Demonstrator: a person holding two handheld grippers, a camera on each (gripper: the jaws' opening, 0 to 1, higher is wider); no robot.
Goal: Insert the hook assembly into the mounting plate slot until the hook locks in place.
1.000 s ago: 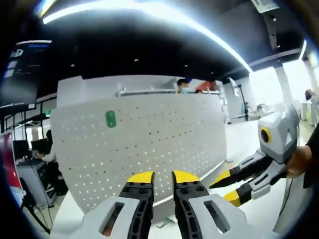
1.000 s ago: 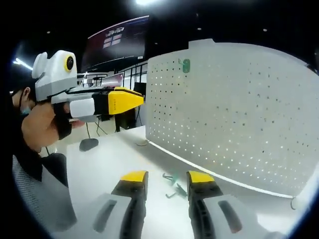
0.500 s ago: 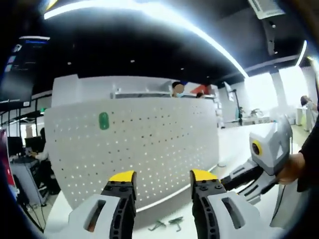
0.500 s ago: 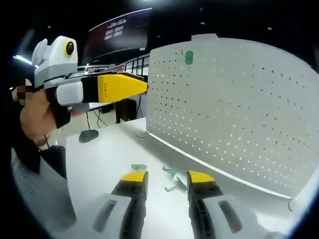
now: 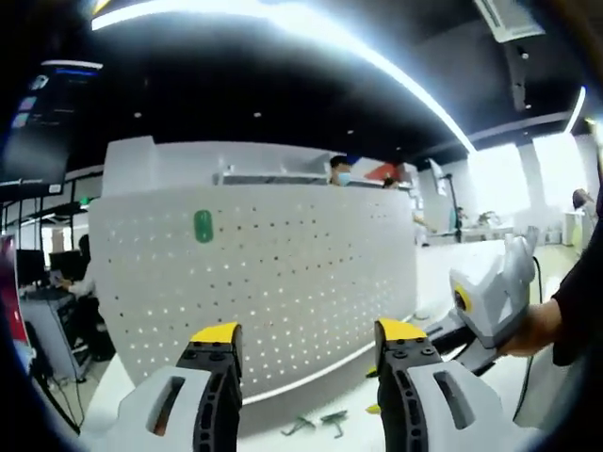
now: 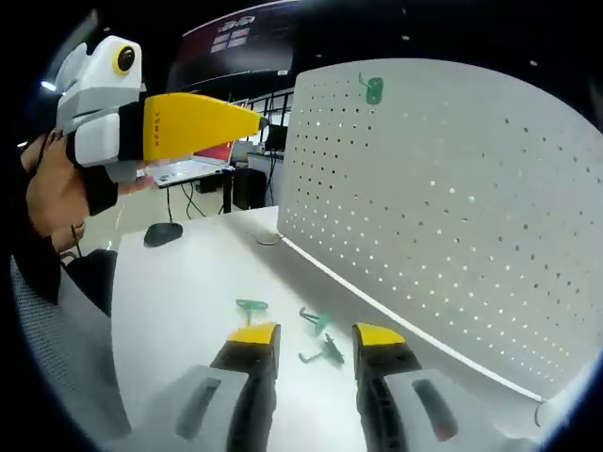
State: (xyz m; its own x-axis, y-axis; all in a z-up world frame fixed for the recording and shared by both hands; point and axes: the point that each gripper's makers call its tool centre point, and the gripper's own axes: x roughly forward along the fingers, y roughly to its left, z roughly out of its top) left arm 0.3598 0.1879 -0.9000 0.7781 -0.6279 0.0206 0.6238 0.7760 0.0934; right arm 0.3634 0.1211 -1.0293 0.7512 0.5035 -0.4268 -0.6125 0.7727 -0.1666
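Note:
A white perforated mounting plate (image 5: pixel 283 273) stands upright on the white table, with one green hook (image 5: pixel 203 226) hung near its top left. My left gripper (image 5: pixel 309 334) is held in the air facing the plate, open and holding nothing. Green hooks (image 5: pixel 333 417) lie on the table at the plate's foot. In the right gripper view the plate (image 6: pixel 452 207) fills the right side and the hung hook (image 6: pixel 374 89) is at its top. My right gripper (image 6: pixel 316 336) is open, low over the table, just short of three loose hooks (image 6: pixel 325 353), (image 6: pixel 316 318), (image 6: pixel 250 306).
The left gripper (image 6: pixel 254 121), held in a hand, crosses the upper left of the right gripper view. The right gripper's grey body (image 5: pixel 485 297) sits at the right of the left gripper view. A black mouse (image 6: pixel 163 234) lies near the table's far edge. People and desks are behind the plate.
My left gripper's jaws have spread from nearly shut to wide open. The right gripper has come lower and closer to the loose hooks, bringing a third one into view.

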